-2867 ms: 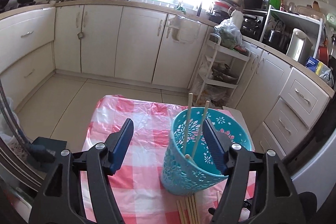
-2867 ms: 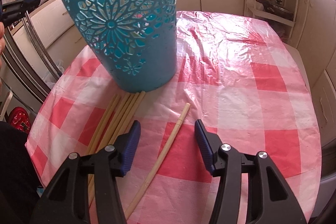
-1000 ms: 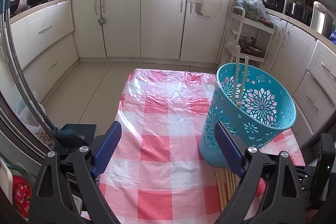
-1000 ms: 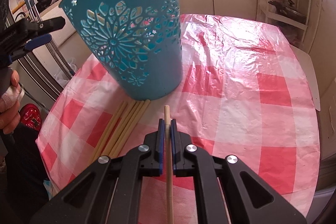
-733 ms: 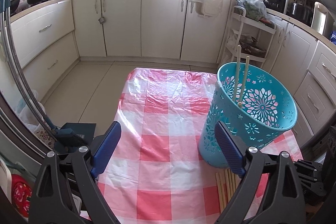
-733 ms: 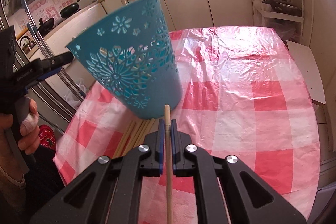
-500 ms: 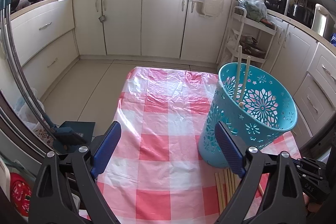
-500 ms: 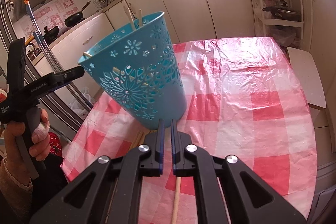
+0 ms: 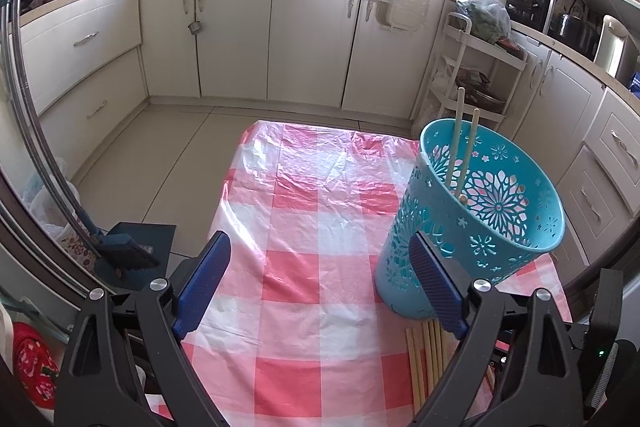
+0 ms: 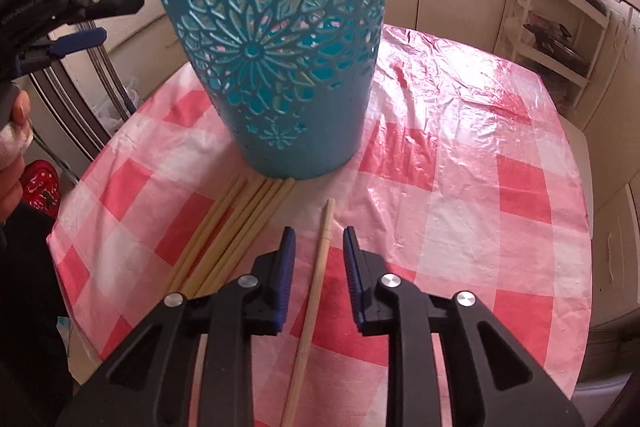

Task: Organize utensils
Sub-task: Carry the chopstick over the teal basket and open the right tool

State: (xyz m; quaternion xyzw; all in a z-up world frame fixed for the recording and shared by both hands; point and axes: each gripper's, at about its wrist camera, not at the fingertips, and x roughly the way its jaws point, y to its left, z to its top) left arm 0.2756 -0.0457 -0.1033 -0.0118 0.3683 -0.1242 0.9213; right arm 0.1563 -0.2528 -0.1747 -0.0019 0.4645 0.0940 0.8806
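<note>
A teal cut-out basket stands on the red-and-white checked tablecloth with two chopsticks leaning inside. It also shows in the right wrist view. My right gripper is open, its jaws either side of a single wooden chopstick lying on the cloth. Several more chopsticks lie bunched to its left against the basket's base, also in the left wrist view. My left gripper is open and empty above the near-left part of the table.
White kitchen cabinets line the far wall. A white shelf trolley stands beyond the table's far right corner. A broom and dustpan lie on the floor to the left. The table's edges are close on the right.
My right gripper had shut on the single chopstick and lifted it. It slipped down, and now lies on the cloth between the opened jaws. The left gripper barely moved.
</note>
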